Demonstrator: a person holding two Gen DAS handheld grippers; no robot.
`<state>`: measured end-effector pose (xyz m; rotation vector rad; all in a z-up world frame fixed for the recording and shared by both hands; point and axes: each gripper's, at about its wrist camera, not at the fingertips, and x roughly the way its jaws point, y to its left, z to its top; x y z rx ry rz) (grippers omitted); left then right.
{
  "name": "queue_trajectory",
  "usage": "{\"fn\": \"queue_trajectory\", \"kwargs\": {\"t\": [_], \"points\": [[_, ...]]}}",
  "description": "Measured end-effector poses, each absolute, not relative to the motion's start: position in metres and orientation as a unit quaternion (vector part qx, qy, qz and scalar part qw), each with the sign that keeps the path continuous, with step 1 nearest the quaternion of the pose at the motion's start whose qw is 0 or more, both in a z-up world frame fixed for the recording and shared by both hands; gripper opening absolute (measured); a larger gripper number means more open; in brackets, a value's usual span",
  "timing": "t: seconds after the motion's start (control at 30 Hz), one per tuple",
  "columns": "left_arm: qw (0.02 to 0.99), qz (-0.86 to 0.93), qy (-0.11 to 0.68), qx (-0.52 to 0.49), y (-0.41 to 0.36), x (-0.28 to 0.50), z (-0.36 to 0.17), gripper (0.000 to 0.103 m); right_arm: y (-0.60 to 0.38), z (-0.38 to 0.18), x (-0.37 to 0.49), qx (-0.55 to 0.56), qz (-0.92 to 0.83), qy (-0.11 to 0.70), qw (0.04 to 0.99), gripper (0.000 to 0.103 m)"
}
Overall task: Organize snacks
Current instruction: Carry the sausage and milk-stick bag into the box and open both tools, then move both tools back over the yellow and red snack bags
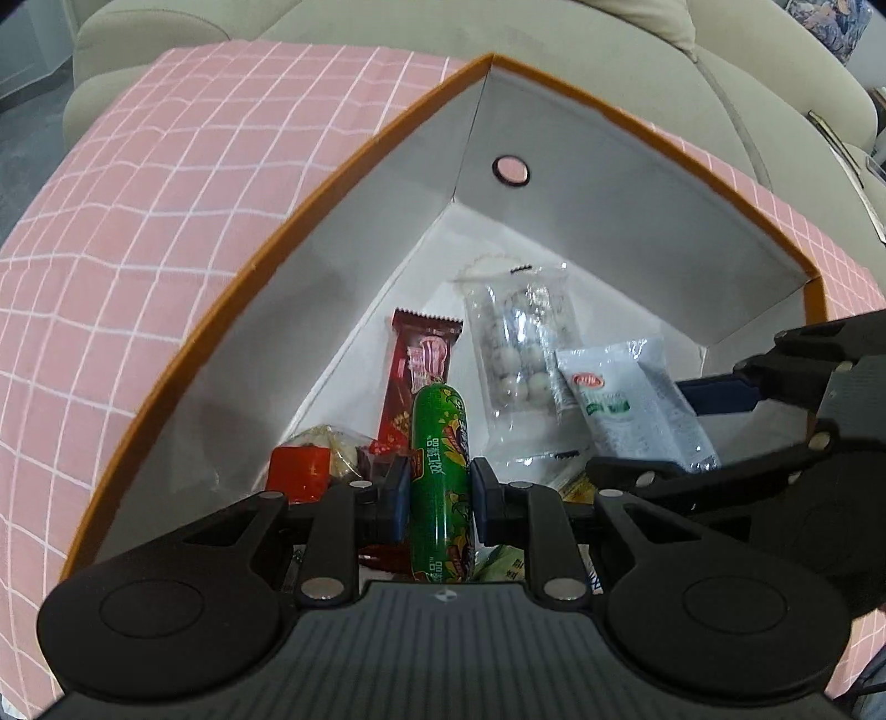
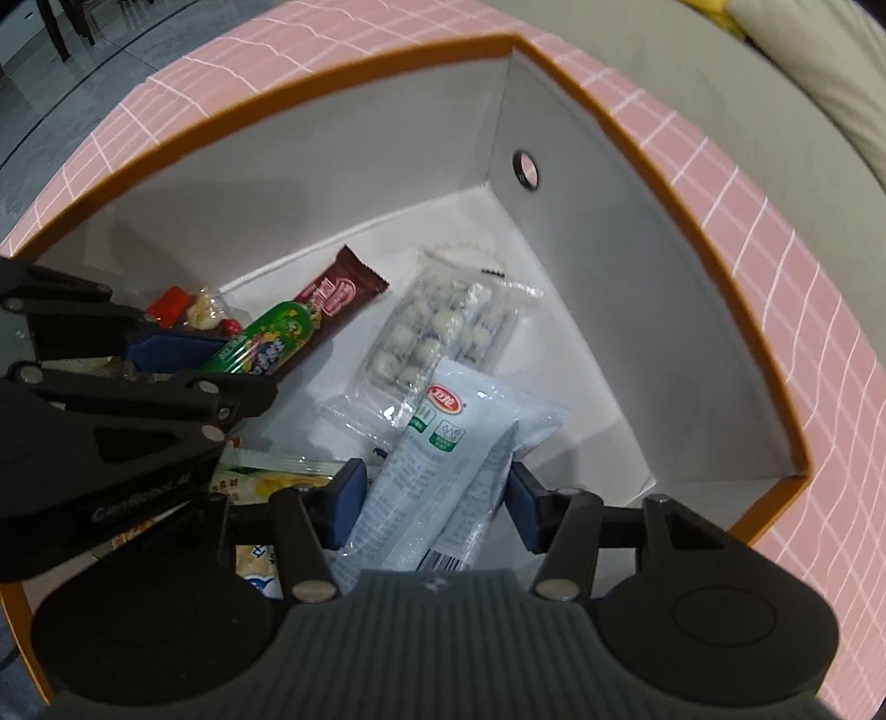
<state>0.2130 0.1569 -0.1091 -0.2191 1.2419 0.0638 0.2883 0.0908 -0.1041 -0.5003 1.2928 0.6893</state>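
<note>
A green sausage stick (image 1: pixel 438 437) stands upright between the pads of my left gripper (image 1: pixel 440 484), which is shut on it low inside the orange-rimmed box (image 1: pixel 332 183). My right gripper (image 2: pixel 437 495) is shut on a pale blue snack packet (image 2: pixel 443 437) over the same box (image 2: pixel 664 183). On the white box floor lie a brown-red bar (image 1: pixel 415 365), a clear packet of white balls (image 1: pixel 515 343) and a red-topped snack (image 1: pixel 296 471). The right wrist view shows my left gripper (image 2: pixel 221 360) with the sausage (image 2: pixel 266 338) at the left. In the left wrist view my right gripper (image 1: pixel 675 432) enters from the right.
The box stands on a pink checkered cloth (image 1: pixel 166 166), and a beige sofa (image 1: pixel 387 27) lies behind it. A round hole (image 1: pixel 512 169) pierces the far wall. More packets, one yellow-green (image 2: pixel 266 482), lie under the grippers. Bare white floor (image 2: pixel 581 376) shows toward the far right corner.
</note>
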Motion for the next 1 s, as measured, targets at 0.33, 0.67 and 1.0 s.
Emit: {"fn": "queue_trajectory", "kwargs": {"t": [0.33,0.67,1.0], "points": [[0.800,0.027,0.586,-0.125,0.157,0.214,-0.116,0.025,0.088,-0.105,0.295,-0.213,0.298,0.593,0.717,0.055],[0.804,0.049,0.576,-0.142,0.162,0.207,-0.103,0.044,0.086,-0.087,0.290,-0.231,0.288,0.576,0.730,0.066],[0.828,0.050,0.545,-0.123,0.153,0.186,-0.063,0.053,0.068,-0.052,0.275,-0.213,0.304,0.541,0.754,0.066]]}}
